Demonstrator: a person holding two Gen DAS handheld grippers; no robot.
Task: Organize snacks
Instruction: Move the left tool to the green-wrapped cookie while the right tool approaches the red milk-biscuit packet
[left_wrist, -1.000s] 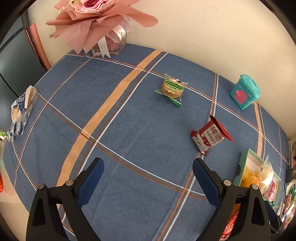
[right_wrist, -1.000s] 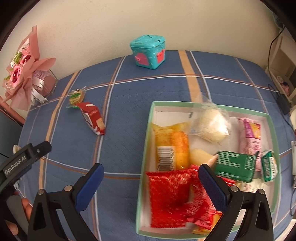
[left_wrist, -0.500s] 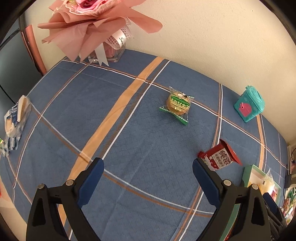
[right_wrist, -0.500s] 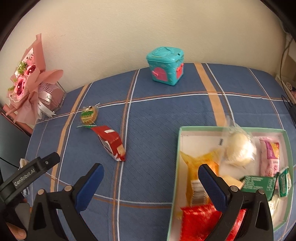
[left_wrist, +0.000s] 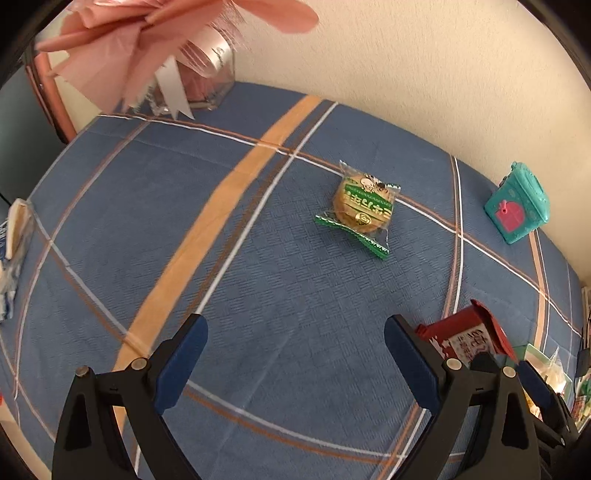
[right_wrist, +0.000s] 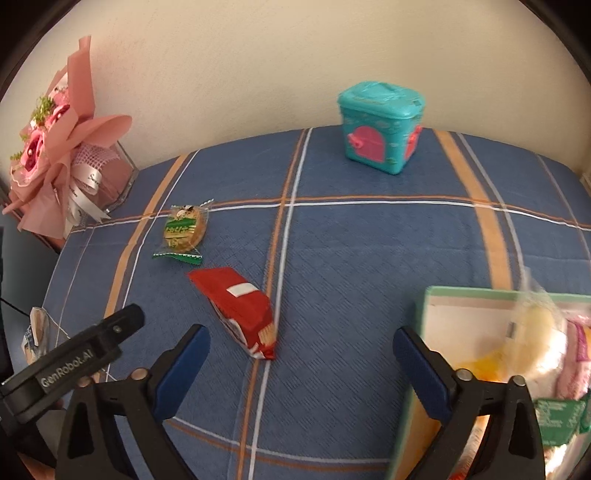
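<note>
A wrapped round cookie with a green label (left_wrist: 364, 210) lies on the blue plaid cloth, ahead of my open, empty left gripper (left_wrist: 295, 350). It also shows in the right wrist view (right_wrist: 183, 232). A red snack packet (left_wrist: 467, 338) lies by my left gripper's right finger; in the right wrist view the packet (right_wrist: 240, 308) lies just ahead of my open, empty right gripper (right_wrist: 301, 360). A green-rimmed tray (right_wrist: 430, 295) holding several snacks sits at the right. The left gripper's body (right_wrist: 74, 363) shows at the lower left of that view.
A teal toy box with a pink door (right_wrist: 380, 127) stands by the wall. A pink bouquet in a clear vase (right_wrist: 62, 155) stands at the back left corner. A blue-white packet (left_wrist: 14, 236) lies at the cloth's left edge.
Both grippers have moved forward and left. The cookie and red packet are nearer in both views. The tray has slid toward the right edge of the right wrist view.
</note>
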